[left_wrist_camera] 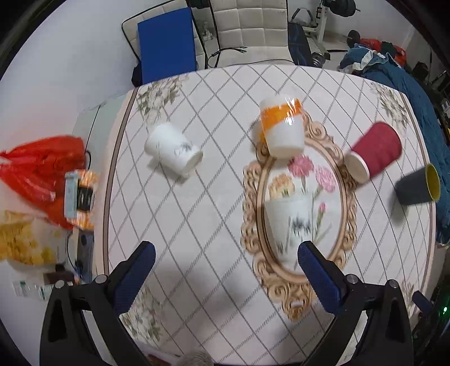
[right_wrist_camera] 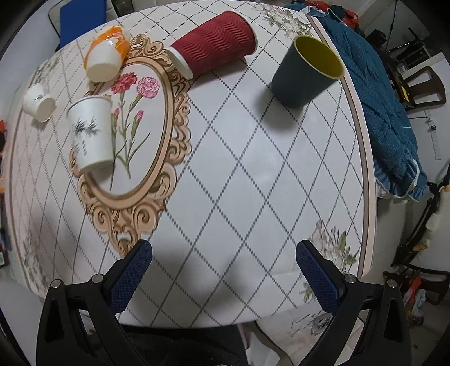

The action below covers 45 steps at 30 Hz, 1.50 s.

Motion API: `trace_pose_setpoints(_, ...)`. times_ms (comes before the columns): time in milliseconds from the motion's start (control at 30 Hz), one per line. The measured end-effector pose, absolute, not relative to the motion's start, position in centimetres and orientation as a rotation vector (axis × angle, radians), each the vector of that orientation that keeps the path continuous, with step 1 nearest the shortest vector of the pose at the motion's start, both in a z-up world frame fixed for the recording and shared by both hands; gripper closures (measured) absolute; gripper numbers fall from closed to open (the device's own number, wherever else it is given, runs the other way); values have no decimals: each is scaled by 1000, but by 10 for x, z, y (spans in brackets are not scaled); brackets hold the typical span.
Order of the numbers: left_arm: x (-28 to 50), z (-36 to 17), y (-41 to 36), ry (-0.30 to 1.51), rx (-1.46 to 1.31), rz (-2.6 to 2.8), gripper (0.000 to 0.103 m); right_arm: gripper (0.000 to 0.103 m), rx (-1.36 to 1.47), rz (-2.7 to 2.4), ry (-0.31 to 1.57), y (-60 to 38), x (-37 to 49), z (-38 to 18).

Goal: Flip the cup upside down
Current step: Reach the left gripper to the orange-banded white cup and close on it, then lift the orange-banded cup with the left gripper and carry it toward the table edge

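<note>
Several cups stand on the patterned table (right_wrist_camera: 253,169). A dark blue cup with a yellow inside (right_wrist_camera: 308,70) stands upright at the far right; it also shows in the left wrist view (left_wrist_camera: 419,184). A red ribbed cup (right_wrist_camera: 213,42) (left_wrist_camera: 375,150), a white-and-orange cup (right_wrist_camera: 107,57) (left_wrist_camera: 282,126) and a small white cup (right_wrist_camera: 39,102) (left_wrist_camera: 173,150) stand mouth down. A white cup with a bamboo print (right_wrist_camera: 91,133) (left_wrist_camera: 291,228) stands upright on the oval flower motif, just ahead of my left gripper's right finger. My left gripper (left_wrist_camera: 226,260) and right gripper (right_wrist_camera: 223,260) are both open and empty above the table.
A blue blanket (right_wrist_camera: 388,107) hangs over the table's right edge. A red plastic bag (left_wrist_camera: 42,174) and small boxes lie on a surface to the left. A chair (left_wrist_camera: 250,25) and a blue board (left_wrist_camera: 167,42) stand behind the table.
</note>
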<state>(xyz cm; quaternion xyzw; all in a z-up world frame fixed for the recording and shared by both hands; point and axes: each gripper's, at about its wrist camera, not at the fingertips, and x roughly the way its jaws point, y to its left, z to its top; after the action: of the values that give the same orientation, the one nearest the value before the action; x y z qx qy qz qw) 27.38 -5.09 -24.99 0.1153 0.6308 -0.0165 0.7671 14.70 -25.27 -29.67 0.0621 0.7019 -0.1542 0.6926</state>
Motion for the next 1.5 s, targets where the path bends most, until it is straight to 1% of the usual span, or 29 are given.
trace_pose_setpoints(300, 349, -271, -73, 1392, 297, -74, 0, 0, 122, -389, 1577, -263, 201, -310)
trace_pose_setpoints(633, 411, -311, -102, 1502, 308, -139, 0, 0, 80, -460, 1574, -277, 245, -324)
trace_pose_setpoints(1033, 448, -364, -132, 1603, 326, -214, 0, 0, 103, -504, 1594, -292, 266, -346)
trace_pose_setpoints(1233, 459, -380, -145, 1604, 338, -246, 0, 0, 98, -505, 1605, -292, 274, -351)
trace_pose_setpoints(1333, 465, -384, -152, 1596, 344, -263, 5, 0, 93, -504, 1608, -293, 277, -353)
trace_pose_setpoints(1467, 473, -394, -159, 1601, 363, -268, 30, 0, 90, -504, 1612, -298, 285, -356)
trace_pose_setpoints(1500, 474, -396, -159, 1592, 372, -265, 30, 0, 90, -505, 1613, -299, 288, -356)
